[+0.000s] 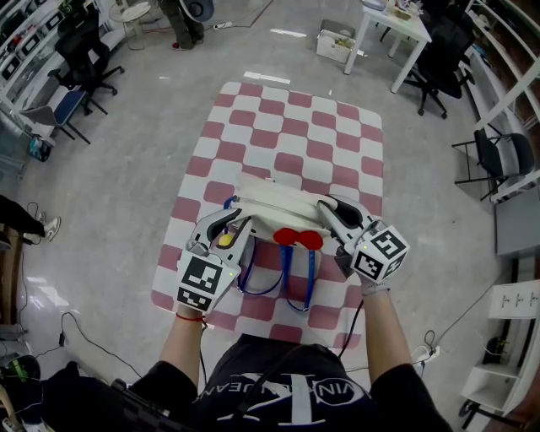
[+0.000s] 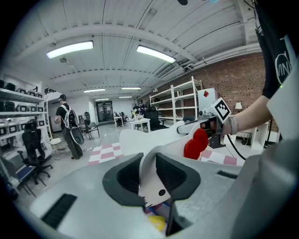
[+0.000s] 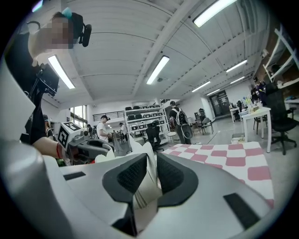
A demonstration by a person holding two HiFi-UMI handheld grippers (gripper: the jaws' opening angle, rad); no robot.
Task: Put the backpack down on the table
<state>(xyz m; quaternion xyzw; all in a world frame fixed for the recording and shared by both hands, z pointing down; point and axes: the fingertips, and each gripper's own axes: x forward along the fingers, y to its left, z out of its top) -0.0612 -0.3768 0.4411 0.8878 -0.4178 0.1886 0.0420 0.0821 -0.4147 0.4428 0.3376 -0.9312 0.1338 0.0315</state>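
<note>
Left gripper (image 2: 148, 179): jaws clenched on a white fabric edge of the backpack (image 1: 274, 207). Right gripper (image 3: 148, 177): likewise clamped on white fabric, at the opposite side. The backpack spans between them over the near half of the table (image 1: 278, 126); cannot tell whether its base touches the checked cloth.

Count: one backpack, one red bow (image 1: 297, 238), two blue straps (image 1: 287, 283) hanging toward the table's near edge, two grippers.

The far half of the cloth lies open beyond the backpack. Open grey floor flanks the table left and right. Office chairs (image 1: 84, 59) and a small white table (image 1: 396, 25) stand well apart.
</note>
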